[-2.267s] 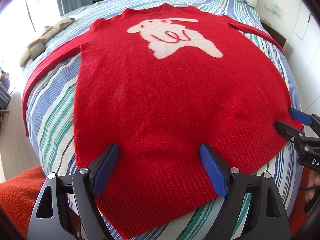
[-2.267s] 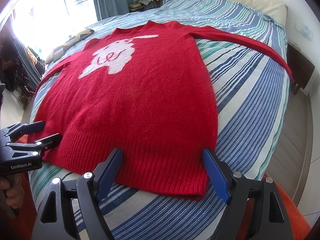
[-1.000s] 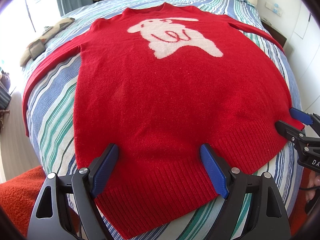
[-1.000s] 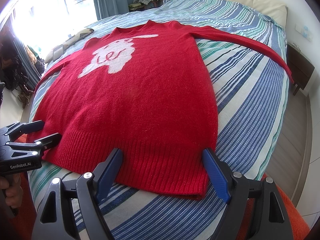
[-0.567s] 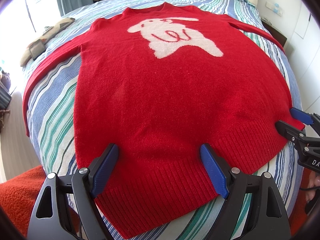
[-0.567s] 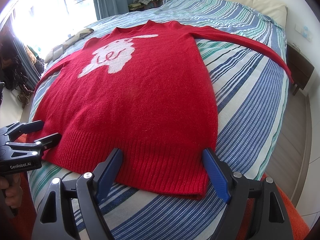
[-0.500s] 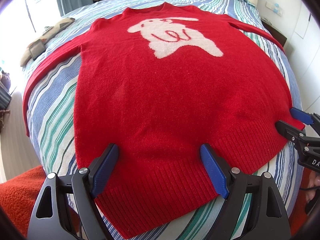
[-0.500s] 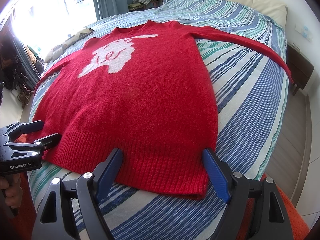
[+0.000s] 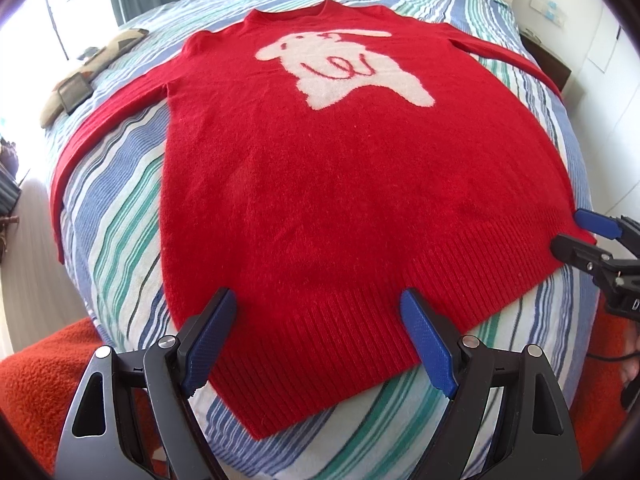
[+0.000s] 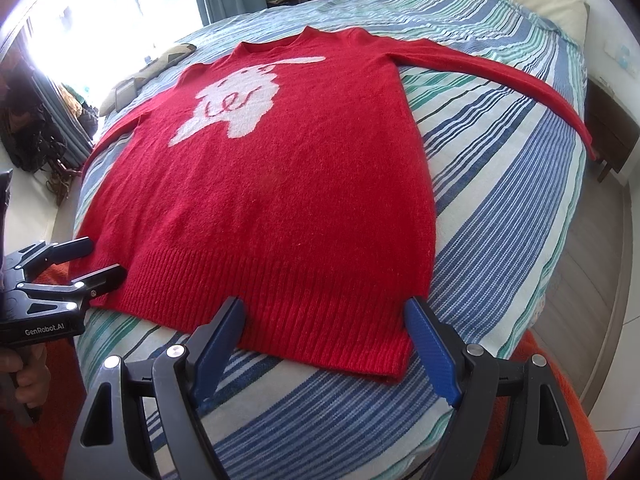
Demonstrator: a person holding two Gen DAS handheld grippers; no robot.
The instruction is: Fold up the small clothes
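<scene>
Here, a red sweater (image 9: 320, 184) lies flat and face-up on a striped bed (image 10: 500, 208), its white animal design (image 9: 340, 68) toward twelve o'clock and its ribbed hem (image 10: 280, 304) nearest the cameras. Both sleeves are spread outward: one runs toward nine o'clock in the left wrist view, the other reaches toward two o'clock in the right wrist view.

The left gripper (image 9: 316, 336) hangs over the hem at six o'clock, its jaws standing wide apart with only the ribbed edge between the blue pads (image 9: 208, 340); they hold nothing. The right gripper (image 10: 324, 340) sits likewise over the hem's other corner, jaws wide and empty.

In the left wrist view the right gripper shows at three o'clock, by the hem corner. In the right wrist view the left gripper shows at nine o'clock, held by a hand (image 10: 24, 376); whether its tips touch the knit is hard to say.

An orange rug (image 9: 36, 376) lies at seven o'clock below the bed. A cushion (image 9: 92, 68) rests near ten o'clock.
</scene>
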